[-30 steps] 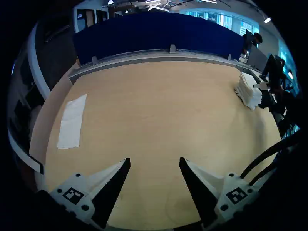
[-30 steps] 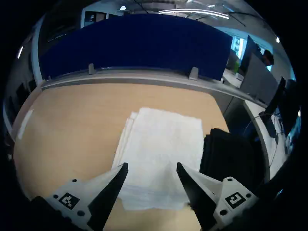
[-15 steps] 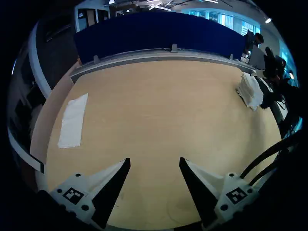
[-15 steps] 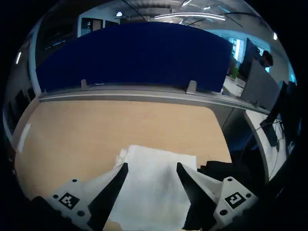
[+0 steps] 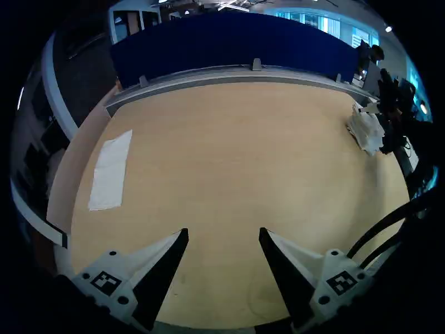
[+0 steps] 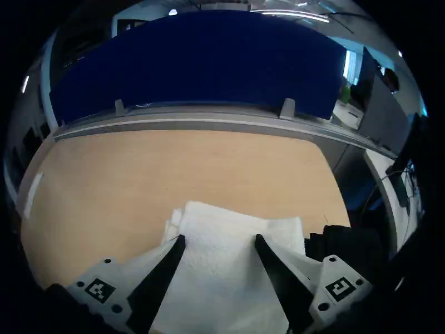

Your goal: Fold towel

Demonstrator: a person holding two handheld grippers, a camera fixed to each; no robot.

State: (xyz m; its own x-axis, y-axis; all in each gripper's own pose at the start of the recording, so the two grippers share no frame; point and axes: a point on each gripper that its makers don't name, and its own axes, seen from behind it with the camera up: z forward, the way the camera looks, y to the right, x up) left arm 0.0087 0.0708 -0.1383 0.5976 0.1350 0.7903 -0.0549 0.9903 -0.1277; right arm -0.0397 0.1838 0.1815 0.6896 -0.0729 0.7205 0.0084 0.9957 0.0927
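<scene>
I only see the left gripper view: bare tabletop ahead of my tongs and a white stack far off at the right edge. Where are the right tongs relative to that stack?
Observer: In the right gripper view, the right tongs are directly over the stack of towels, with the top towel under both tips.
Operator: Open or shut?
Observer: Open. The tips stand apart, with white cloth showing in the gap between them and nothing pinched.
Operator: Anything crowding the stack?
Observer: A black object lies close beside the stack, on its right in that view.
</scene>
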